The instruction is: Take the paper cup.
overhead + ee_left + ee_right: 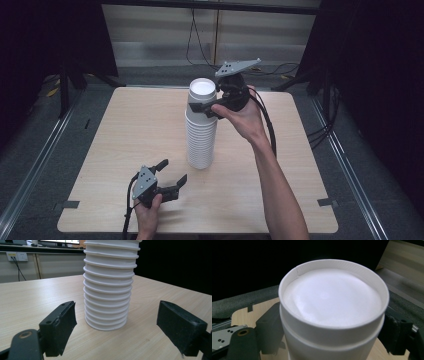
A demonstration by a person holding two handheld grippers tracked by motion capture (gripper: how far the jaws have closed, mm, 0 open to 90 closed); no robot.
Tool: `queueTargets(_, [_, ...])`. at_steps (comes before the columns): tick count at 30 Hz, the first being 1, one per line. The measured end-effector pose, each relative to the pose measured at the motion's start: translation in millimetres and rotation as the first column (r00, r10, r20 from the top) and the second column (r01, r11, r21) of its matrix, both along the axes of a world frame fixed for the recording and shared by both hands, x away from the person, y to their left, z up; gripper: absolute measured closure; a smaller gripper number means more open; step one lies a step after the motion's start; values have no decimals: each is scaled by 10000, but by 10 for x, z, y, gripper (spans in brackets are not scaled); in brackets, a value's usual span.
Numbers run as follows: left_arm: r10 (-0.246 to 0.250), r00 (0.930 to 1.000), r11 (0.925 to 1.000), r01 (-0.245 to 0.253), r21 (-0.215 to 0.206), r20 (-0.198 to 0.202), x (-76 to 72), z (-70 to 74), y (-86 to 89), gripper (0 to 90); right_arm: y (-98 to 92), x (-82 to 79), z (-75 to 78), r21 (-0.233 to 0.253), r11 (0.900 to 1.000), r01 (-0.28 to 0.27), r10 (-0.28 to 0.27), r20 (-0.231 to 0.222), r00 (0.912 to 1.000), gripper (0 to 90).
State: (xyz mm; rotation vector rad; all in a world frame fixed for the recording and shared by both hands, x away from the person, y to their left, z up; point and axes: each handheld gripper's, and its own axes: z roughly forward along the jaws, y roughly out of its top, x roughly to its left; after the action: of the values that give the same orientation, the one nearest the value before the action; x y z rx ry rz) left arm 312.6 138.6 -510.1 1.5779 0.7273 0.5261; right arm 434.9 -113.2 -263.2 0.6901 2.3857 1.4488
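Here, cup stack (201, 127) on table (125, 130), right tongs (206, 107) gripping

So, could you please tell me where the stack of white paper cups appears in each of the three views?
High view: the stack of white paper cups stands mid-table.
Left gripper view: its lower cups, centre, beyond the open jaws.
Right gripper view: its top cup, centre, between the jaws.
Shared landmark: the wooden table.

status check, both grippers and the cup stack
Right gripper shut on top cup of the stack. Left gripper open, low on the table, short of the stack's base. Nothing in the way.
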Motion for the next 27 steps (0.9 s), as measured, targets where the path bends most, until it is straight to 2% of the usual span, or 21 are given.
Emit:
queueTargets(7, [-5, 10000, 10000, 5, -2, 3, 0, 0, -1, 157, 8, 6, 39, -200, 9998, -26, 25, -84, 10000, 198])
queueTargets(10, [-1, 10000, 10000, 1, 1, 4, 0, 0, 0, 157, -13, -18, 96, 65, 10000, -21, 21, 76, 10000, 198])
queueTargets(15, [-3, 10000, 10000, 3, 5, -3, 0, 0, 0, 157, -10, -19, 109, 46, 10000, -7, 6, 80, 10000, 200])
queueTargets(17, [-9, 10000, 10000, 9, 2, 3, 0, 0, -1, 157, -23, -25, 116, 305, 9995, -13, 8, 166, 9999, 202])
queueTargets(22, [-23, 10000, 10000, 23, -34, -19, 1, 0, -4, 157, -27, -33, 136, 479, 9988, 27, -38, 228, 9997, 202])
queueTargets(27, [-12, 10000, 10000, 12, 6, 0, 0, 1, -1, 157, -61, -46, 160, 931, 9957, 10, -45, 372, 9993, 203])
